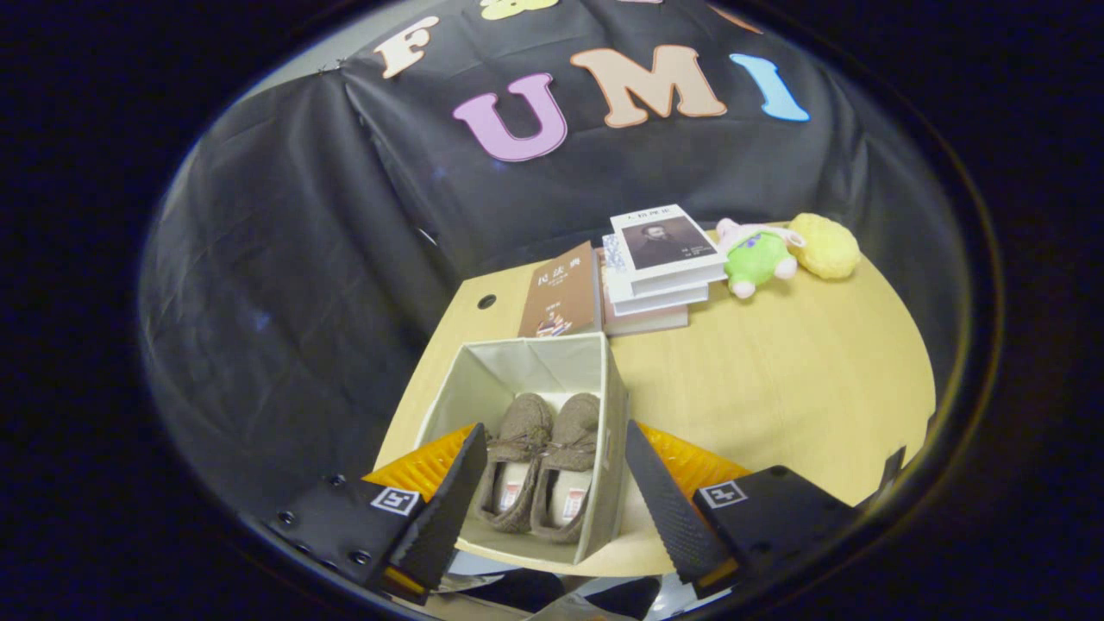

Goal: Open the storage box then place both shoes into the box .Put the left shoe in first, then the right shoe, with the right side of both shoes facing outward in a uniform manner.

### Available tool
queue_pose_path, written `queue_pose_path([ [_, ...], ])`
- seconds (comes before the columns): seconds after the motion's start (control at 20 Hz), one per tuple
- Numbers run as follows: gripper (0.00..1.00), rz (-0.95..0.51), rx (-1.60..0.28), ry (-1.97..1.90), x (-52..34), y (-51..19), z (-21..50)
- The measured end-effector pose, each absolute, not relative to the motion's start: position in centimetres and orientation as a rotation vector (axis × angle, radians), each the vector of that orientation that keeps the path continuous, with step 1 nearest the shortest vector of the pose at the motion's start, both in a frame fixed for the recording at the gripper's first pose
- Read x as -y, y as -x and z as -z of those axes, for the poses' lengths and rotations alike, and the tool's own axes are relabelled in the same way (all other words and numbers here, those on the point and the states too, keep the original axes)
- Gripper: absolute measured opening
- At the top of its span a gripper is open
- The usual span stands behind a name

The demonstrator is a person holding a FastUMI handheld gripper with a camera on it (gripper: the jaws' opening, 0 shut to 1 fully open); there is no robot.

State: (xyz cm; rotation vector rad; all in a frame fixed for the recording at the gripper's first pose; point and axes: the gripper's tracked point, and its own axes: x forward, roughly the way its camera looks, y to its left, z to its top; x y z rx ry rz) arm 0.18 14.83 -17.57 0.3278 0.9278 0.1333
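Note:
An open fabric storage box [614,405] with pale lining stands on the wooden table, near its front edge. Two brown woolly shoes lie side by side inside it, toes pointing away from me: one shoe on the left [516,461] and one on the right [569,466]. My gripper [556,492] hovers above the near end of the box. Its fingers are spread wide, one on each side of the box, and nothing is between them but the box and shoes below.
Beyond the box lie a brown book [562,293] and a stack of books [660,263]. A green plush toy [759,259] and a yellow plush [826,246] rest at the back right. The bare table [776,388] spreads right of the box.

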Motion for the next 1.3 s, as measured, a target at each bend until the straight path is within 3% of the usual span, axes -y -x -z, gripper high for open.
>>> queue_pose_path([
  [0.65,1.0,-0.152,-0.552,-0.231,-4.5,-1.4,8.4],
  [1.3,1.0,0.116,-0.274,-0.08,9.4,-0.2,3.5],
])
